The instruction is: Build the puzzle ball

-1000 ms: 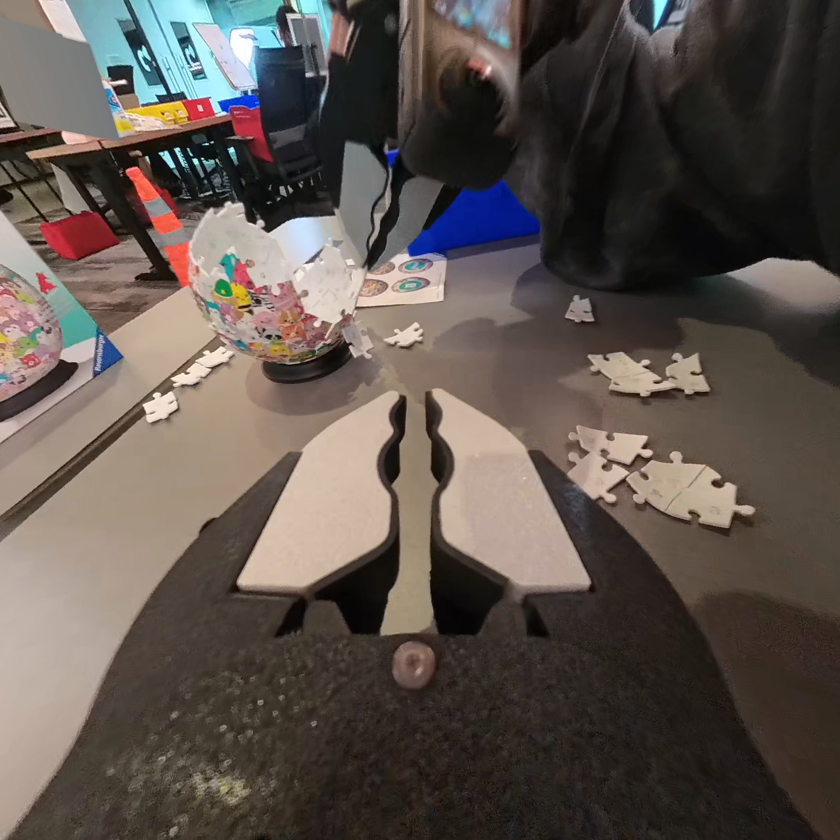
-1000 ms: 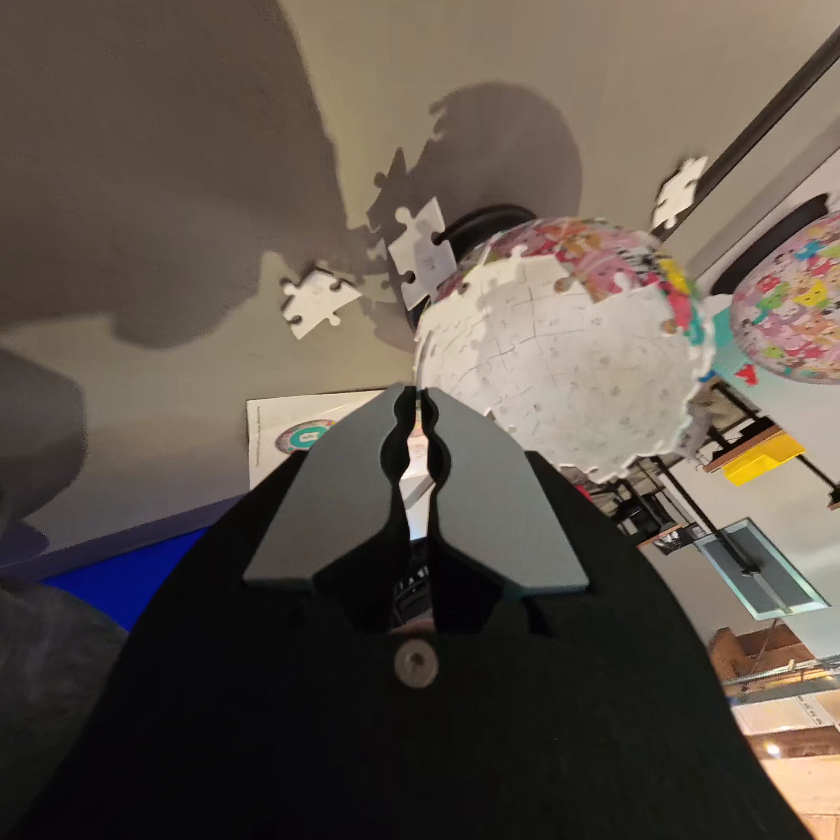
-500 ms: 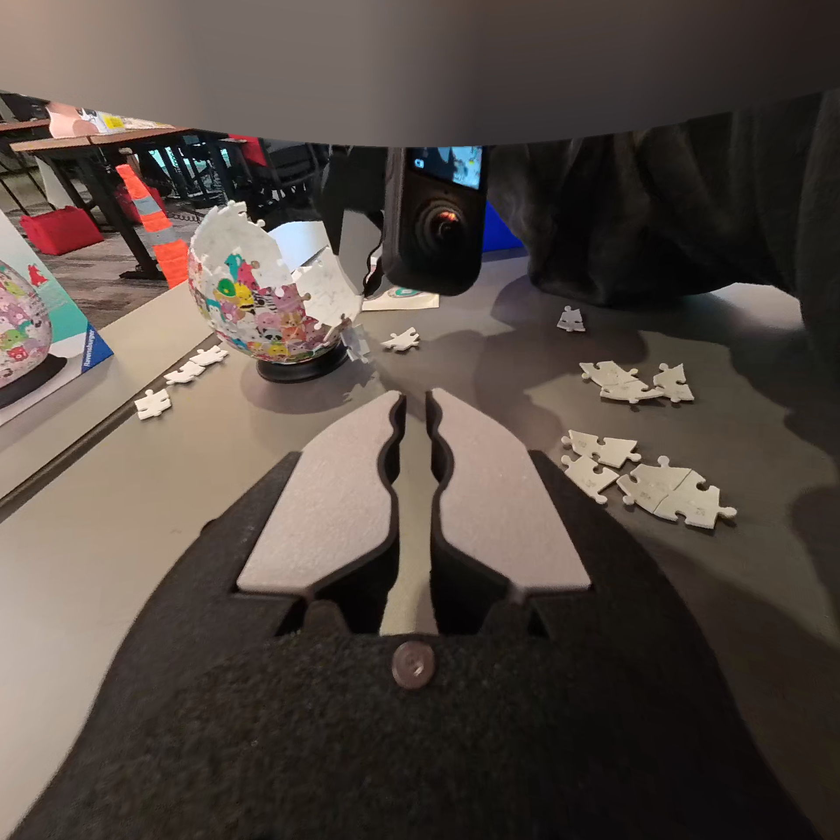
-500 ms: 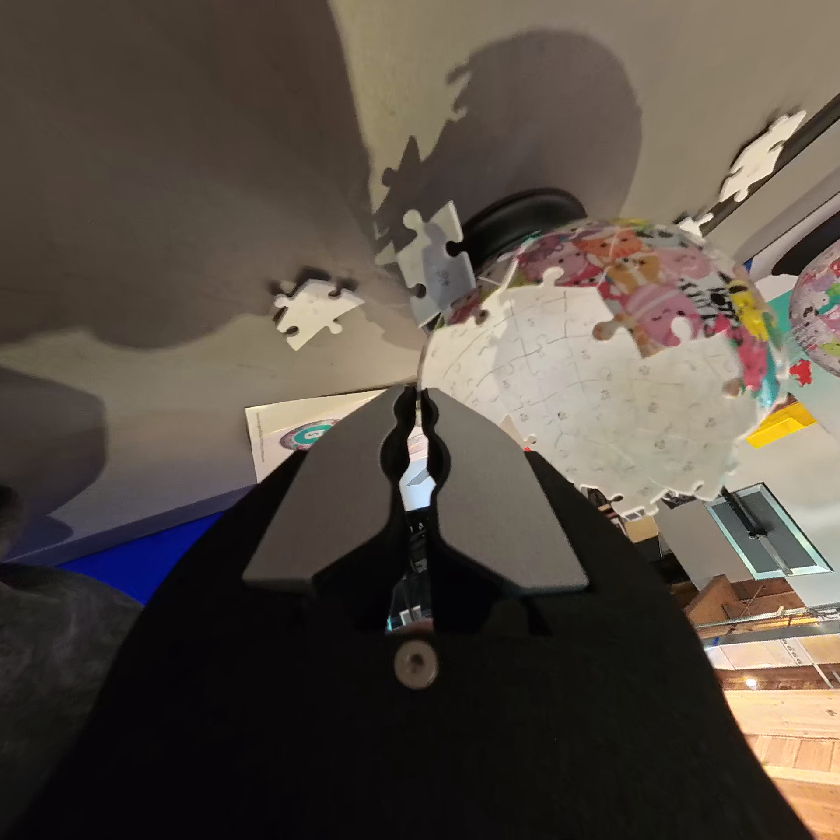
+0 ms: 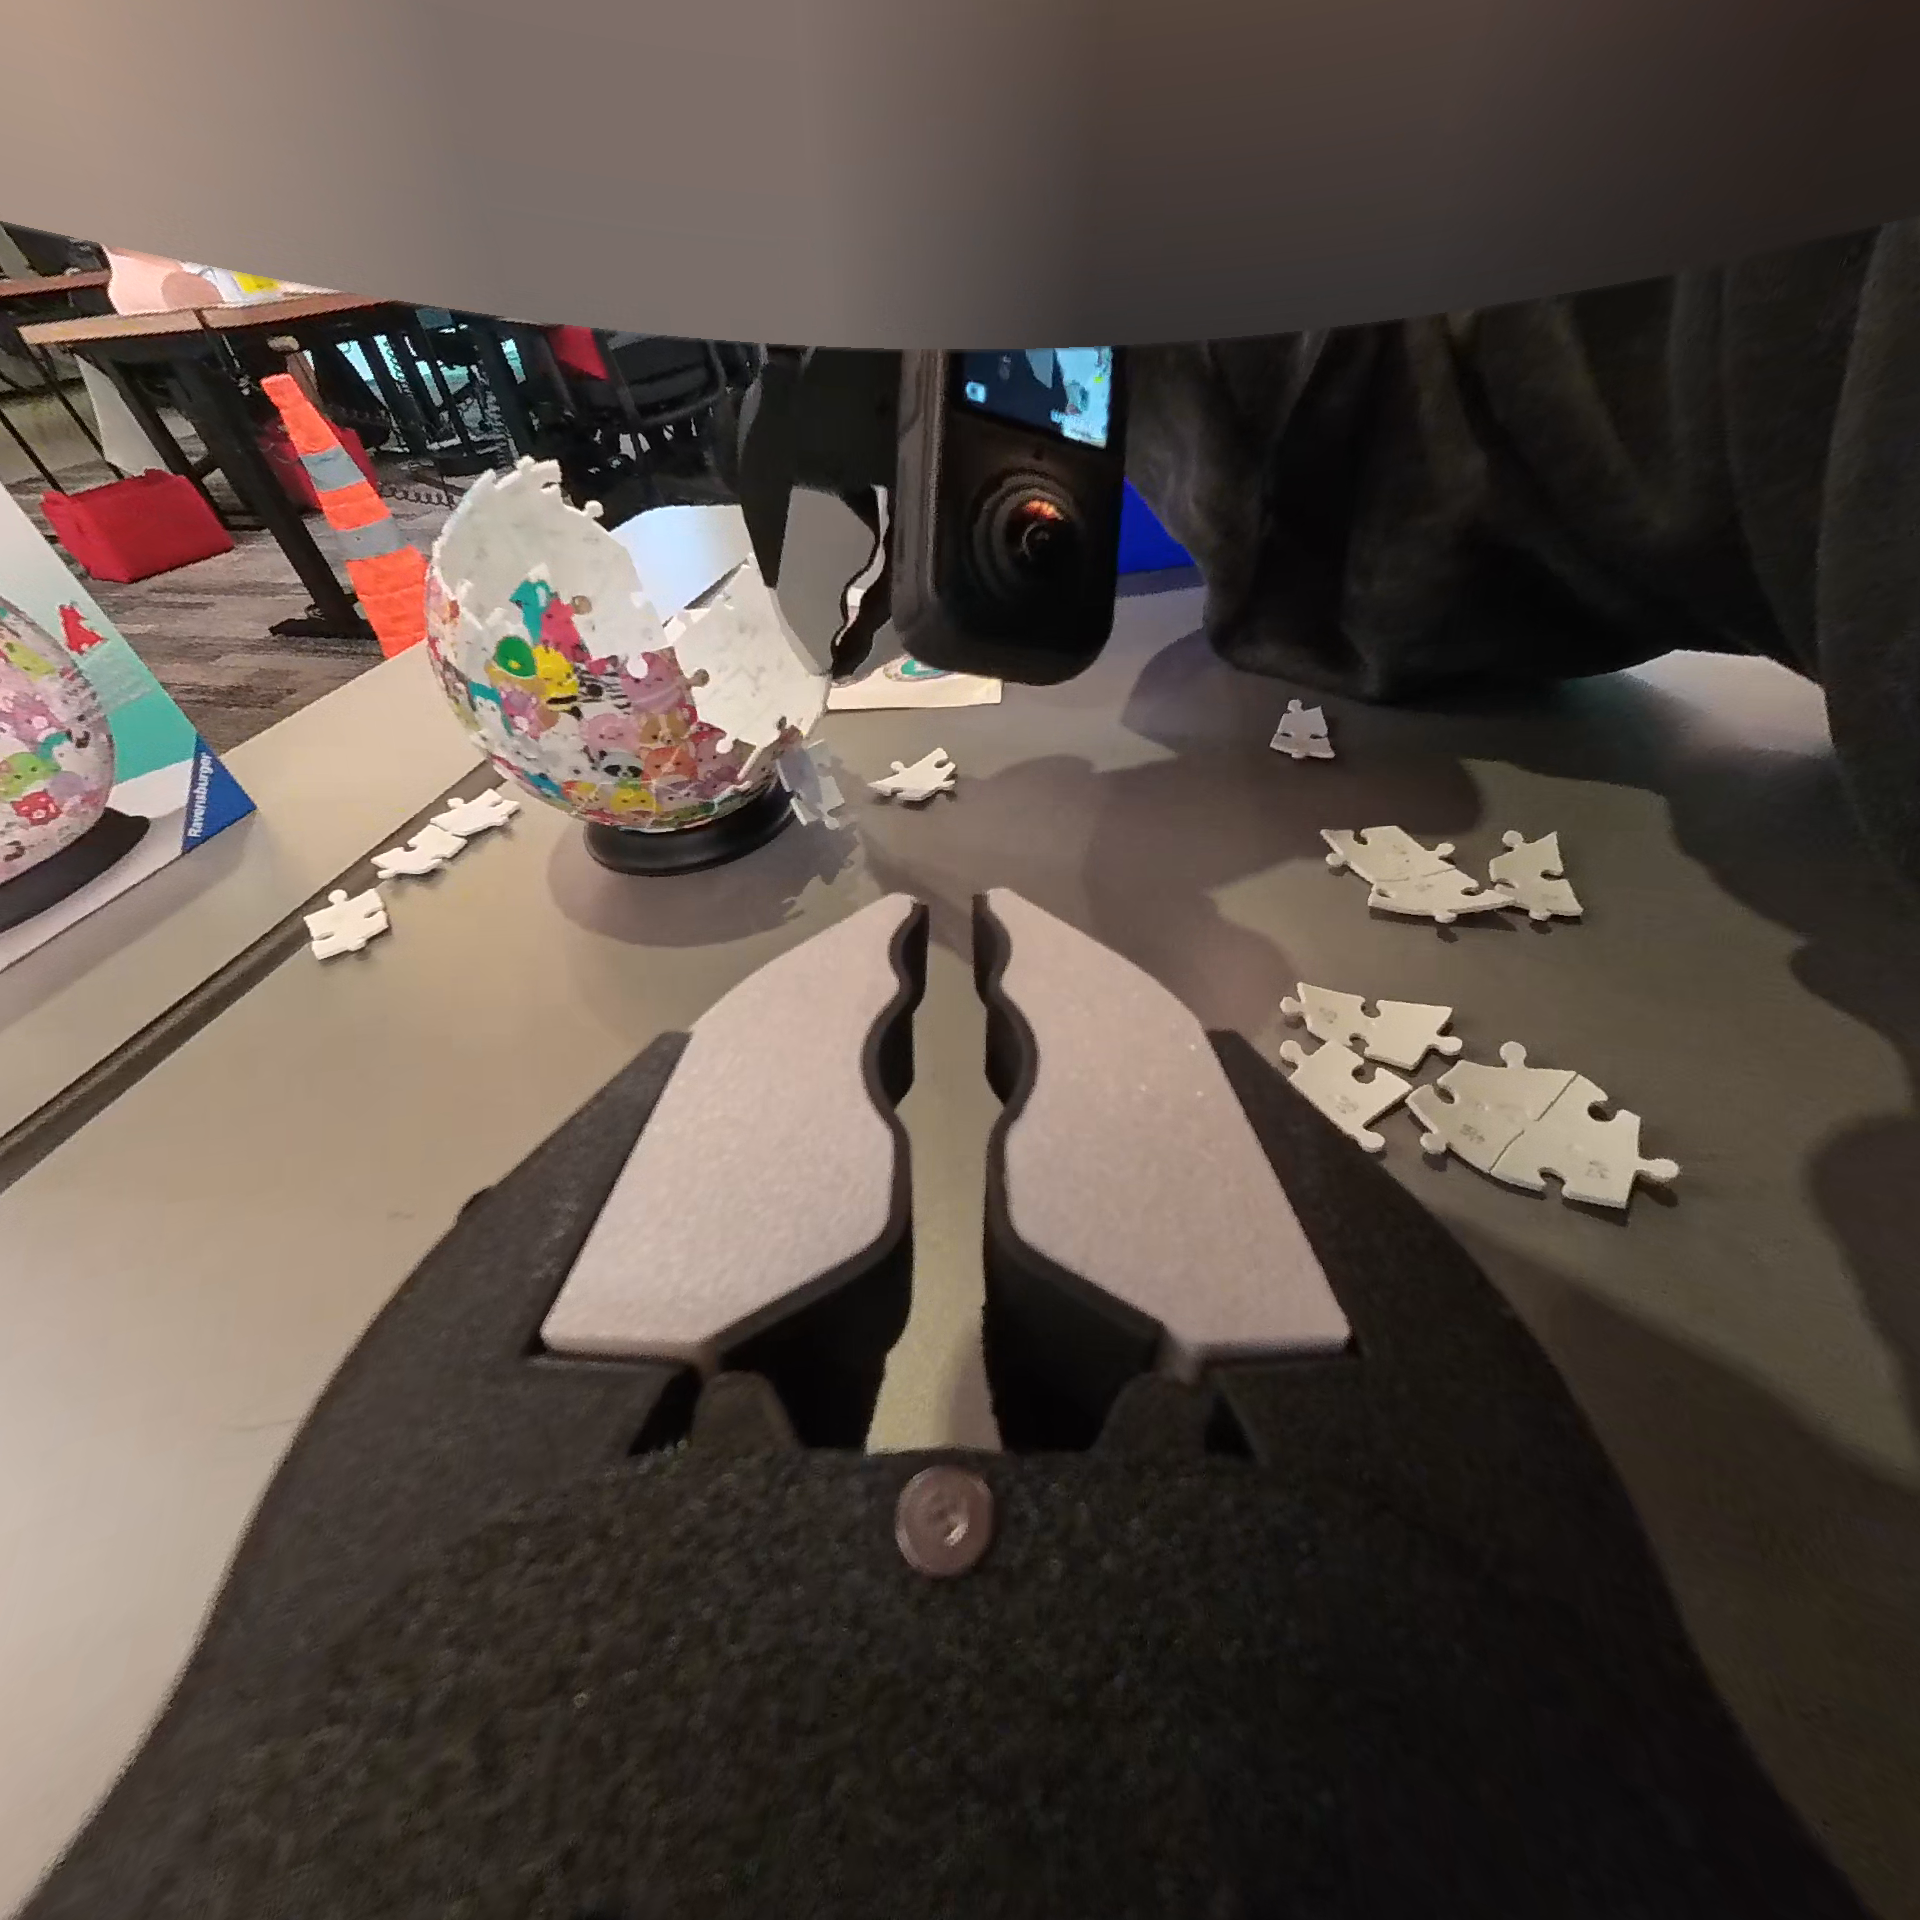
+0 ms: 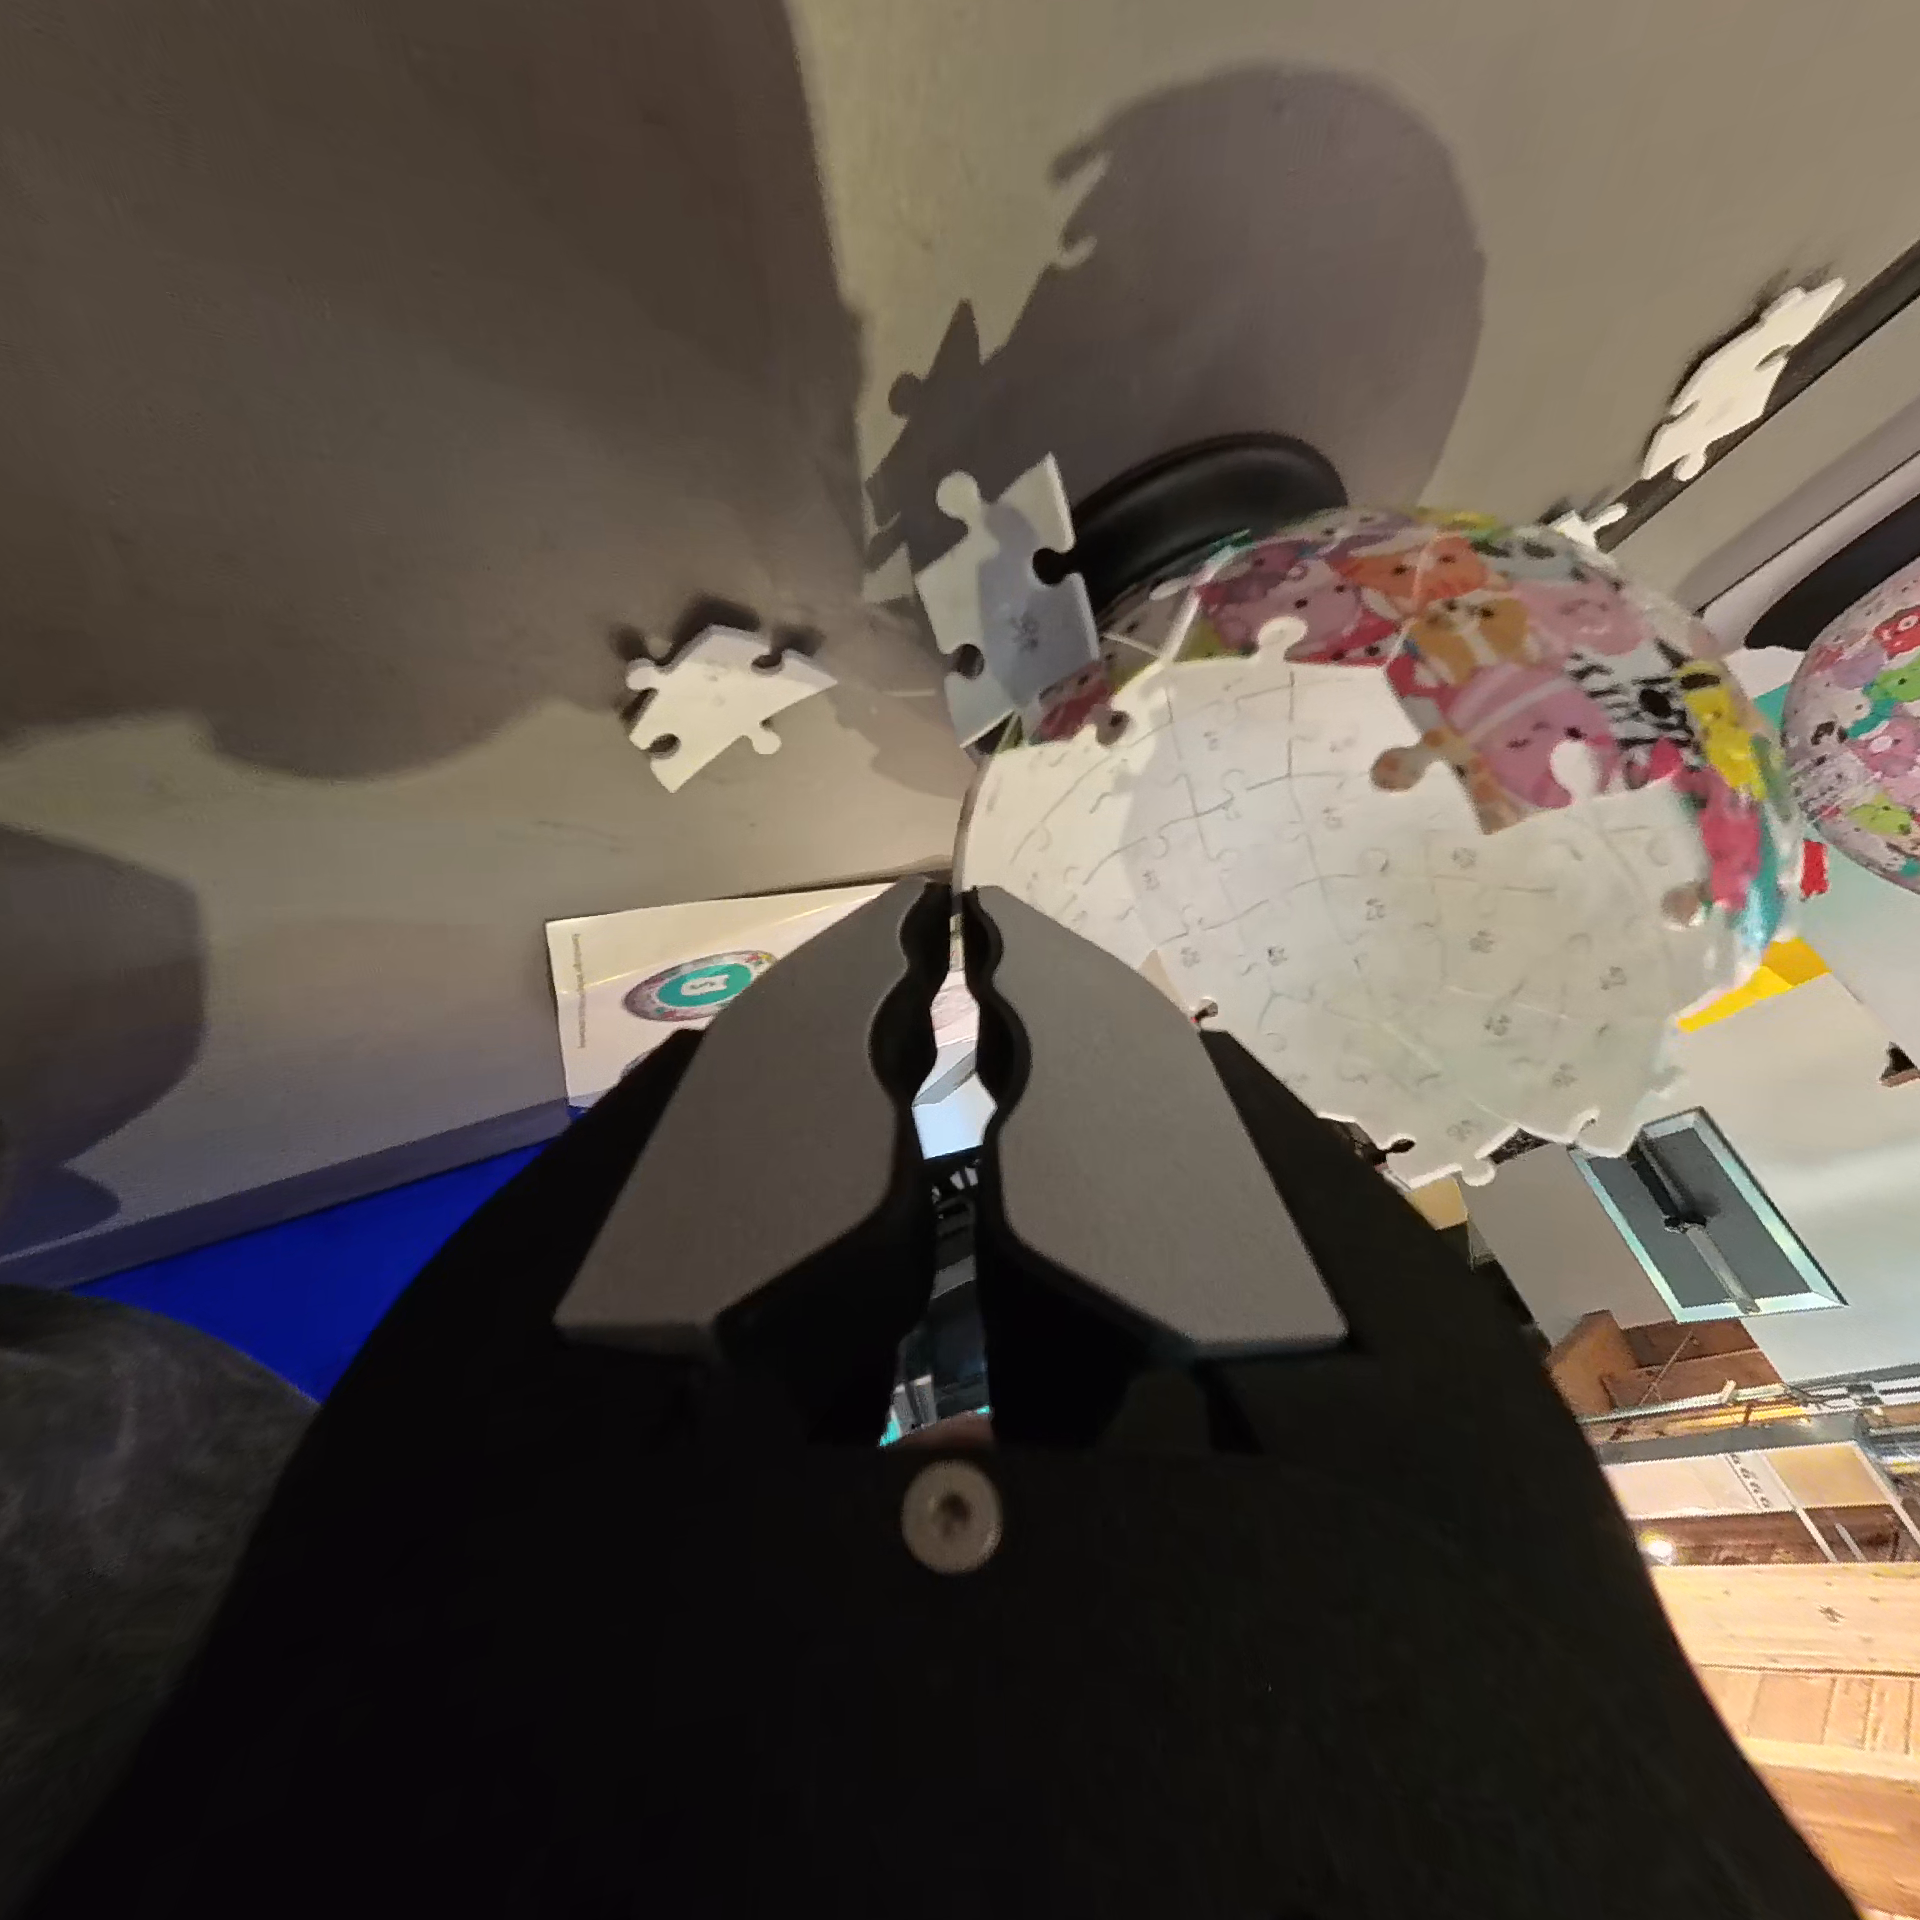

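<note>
The half-built puzzle ball [image 5: 613, 681] sits on its black stand [image 5: 691, 836] on the grey worktop [image 5: 260, 1195]. The right tongs [image 6: 957, 894] pinch its white rim, while the left tongs [image 5: 947, 914] hover nearly closed and empty, near loose pieces [image 5: 1475, 1091].

A smooth grey patch covers the top of the left wrist view, hiding everything behind it. The puzzle box [image 5: 94, 748] is cut off by that view's left edge, so only part of its printed ball shows. The right claw [image 5: 831, 634] is partly hidden behind its own camera [image 5: 1013, 520], and whether its tips touch the puzzle ball [image 5: 613, 675] cannot be told. In the right wrist view, the ball's black stand [image 6: 1195, 499] is mostly hidden by the ball, the loose piece [image 6: 1745, 374] near the bench's seam is blurred, and the paper sheet [image 6: 665, 977] is partly hidden behind the claw.
</note>
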The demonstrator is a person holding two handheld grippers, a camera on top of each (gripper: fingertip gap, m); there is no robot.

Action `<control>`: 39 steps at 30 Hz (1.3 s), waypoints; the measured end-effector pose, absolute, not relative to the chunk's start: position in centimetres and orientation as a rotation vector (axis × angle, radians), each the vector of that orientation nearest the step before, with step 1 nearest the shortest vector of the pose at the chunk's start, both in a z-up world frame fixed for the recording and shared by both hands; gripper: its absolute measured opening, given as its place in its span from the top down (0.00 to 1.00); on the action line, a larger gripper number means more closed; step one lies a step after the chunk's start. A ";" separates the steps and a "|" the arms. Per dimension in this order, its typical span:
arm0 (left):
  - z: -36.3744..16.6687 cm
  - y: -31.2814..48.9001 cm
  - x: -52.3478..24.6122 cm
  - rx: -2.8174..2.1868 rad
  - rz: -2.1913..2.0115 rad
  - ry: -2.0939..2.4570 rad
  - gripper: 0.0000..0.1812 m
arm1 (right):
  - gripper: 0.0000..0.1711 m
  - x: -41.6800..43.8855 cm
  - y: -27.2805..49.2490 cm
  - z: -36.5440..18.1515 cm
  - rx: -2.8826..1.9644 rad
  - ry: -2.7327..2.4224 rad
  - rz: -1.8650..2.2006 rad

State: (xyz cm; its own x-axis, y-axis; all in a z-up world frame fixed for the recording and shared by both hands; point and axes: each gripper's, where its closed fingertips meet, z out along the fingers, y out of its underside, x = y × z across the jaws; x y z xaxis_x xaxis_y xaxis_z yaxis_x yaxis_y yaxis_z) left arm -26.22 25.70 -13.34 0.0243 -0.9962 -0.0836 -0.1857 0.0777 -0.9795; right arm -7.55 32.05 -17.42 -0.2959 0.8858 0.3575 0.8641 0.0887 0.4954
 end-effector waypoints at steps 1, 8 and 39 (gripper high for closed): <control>-13.3 25.7 -26.2 -1.297 -1.032 1.357 0.96 | 0.99 -7.5 32.0 -17.4 1.852 2.285 0.999; -13.4 25.7 -26.2 -1.299 -1.037 1.359 0.96 | 0.99 -7.2 32.1 -17.5 1.856 2.260 1.006; -13.5 25.5 -26.2 -1.297 -1.033 1.373 0.96 | 0.98 -6.3 32.6 -18.2 1.828 2.255 0.997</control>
